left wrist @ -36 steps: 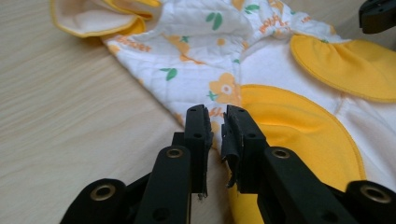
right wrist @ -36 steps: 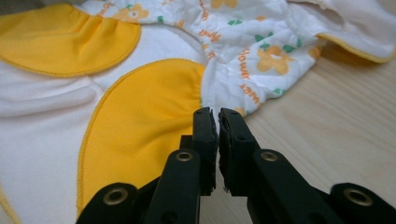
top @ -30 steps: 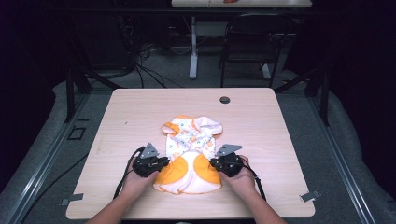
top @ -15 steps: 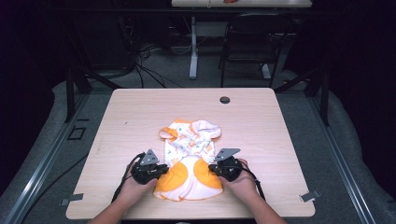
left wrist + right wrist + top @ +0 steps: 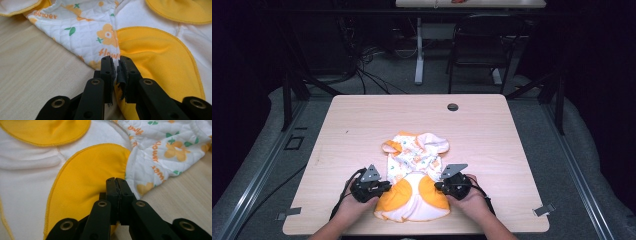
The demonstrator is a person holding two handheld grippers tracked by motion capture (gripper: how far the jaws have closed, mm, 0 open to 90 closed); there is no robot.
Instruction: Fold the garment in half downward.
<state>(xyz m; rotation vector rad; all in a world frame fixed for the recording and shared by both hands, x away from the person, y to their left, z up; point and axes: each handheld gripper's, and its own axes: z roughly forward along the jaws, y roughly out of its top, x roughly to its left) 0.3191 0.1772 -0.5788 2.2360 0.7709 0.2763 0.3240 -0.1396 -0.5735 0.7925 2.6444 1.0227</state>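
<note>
A small baby garment (image 5: pixel 414 165), white quilted cloth with orange flowers and plain orange panels, lies flat near the table's front edge. My left gripper (image 5: pixel 383 188) is at the garment's left side, its jaws nearly together and pinching the edge where the orange panel (image 5: pixel 155 57) meets the flowered cloth; in the left gripper view (image 5: pixel 116 62) only a thin slit is left. My right gripper (image 5: pixel 440 187) is at the garment's right side. Its jaws (image 5: pixel 116 181) are pressed tight on the rim of the other orange panel (image 5: pixel 87 175).
The pale wooden table (image 5: pixel 362 125) has a round cable hole (image 5: pixel 452 106) at the back. A dark chair (image 5: pixel 479 50) and a second table's leg (image 5: pixel 418 55) stand beyond it, with cables on the floor. Both hands come in over the front edge.
Both grippers have drawn back toward the front edge, and the garment's orange lower part has come with them. The right jaws have closed onto the cloth.
</note>
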